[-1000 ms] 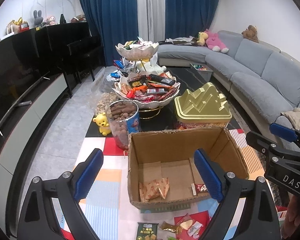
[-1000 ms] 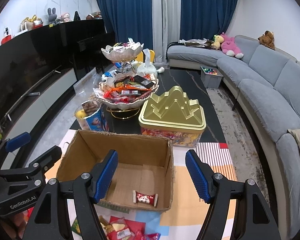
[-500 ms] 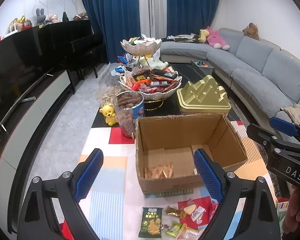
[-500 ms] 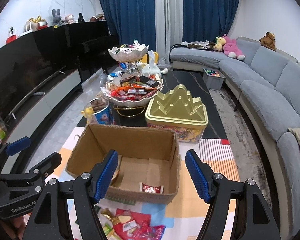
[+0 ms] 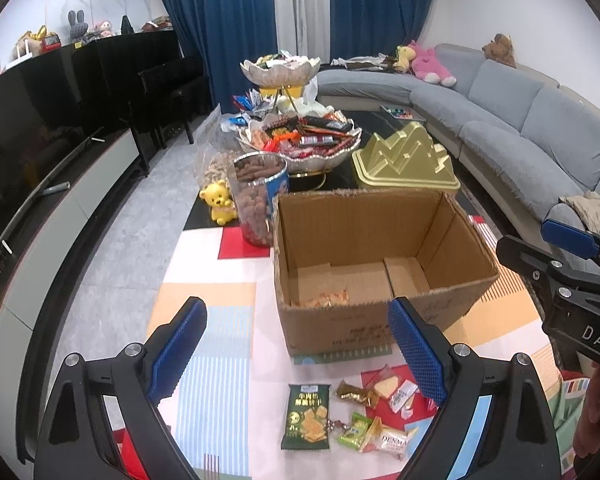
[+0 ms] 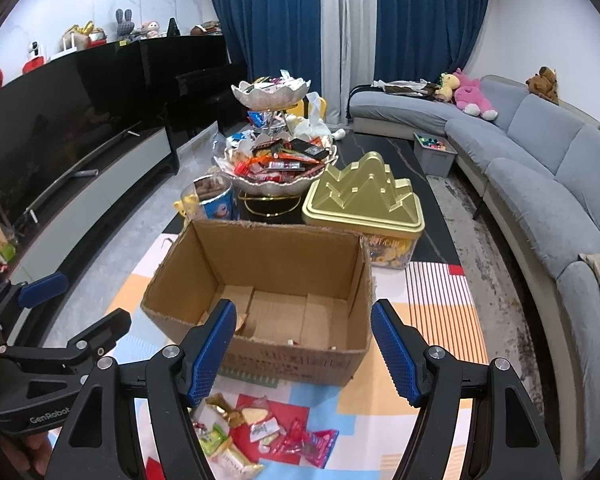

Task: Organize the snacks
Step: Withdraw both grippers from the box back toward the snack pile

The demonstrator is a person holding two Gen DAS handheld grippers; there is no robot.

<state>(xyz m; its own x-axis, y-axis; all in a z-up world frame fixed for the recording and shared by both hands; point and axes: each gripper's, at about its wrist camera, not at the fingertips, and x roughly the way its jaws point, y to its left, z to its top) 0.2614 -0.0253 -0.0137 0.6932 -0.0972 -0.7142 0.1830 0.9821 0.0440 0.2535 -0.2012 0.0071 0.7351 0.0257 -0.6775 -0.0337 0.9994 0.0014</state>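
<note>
An open cardboard box [image 5: 372,322] stands on the patterned cloth; it also shows in the right wrist view [image 6: 300,360]. Orange snack packets [image 5: 324,300] lie on its floor. Loose snacks lie in front of the box: a green cracker packet [image 5: 306,416], a gold-wrapped sweet [image 5: 354,394] and small packets [image 6: 260,428]. My left gripper [image 5: 296,352] is open and empty, held above the loose snacks. My right gripper [image 6: 304,348] is open and empty, just before the box's near wall.
Behind the box stand a gold mountain-shaped tin [image 5: 404,160], a tiered bowl stand full of snacks [image 5: 300,140], a clear jar of brown snacks [image 5: 258,196] and a yellow bear figure [image 5: 218,202]. A grey sofa [image 6: 540,184] curves along the right; a TV unit [image 5: 40,184] runs along the left.
Both grippers have pulled back and up from the box. The box's inside shows less, and more loose snacks in front of it have come into view.
</note>
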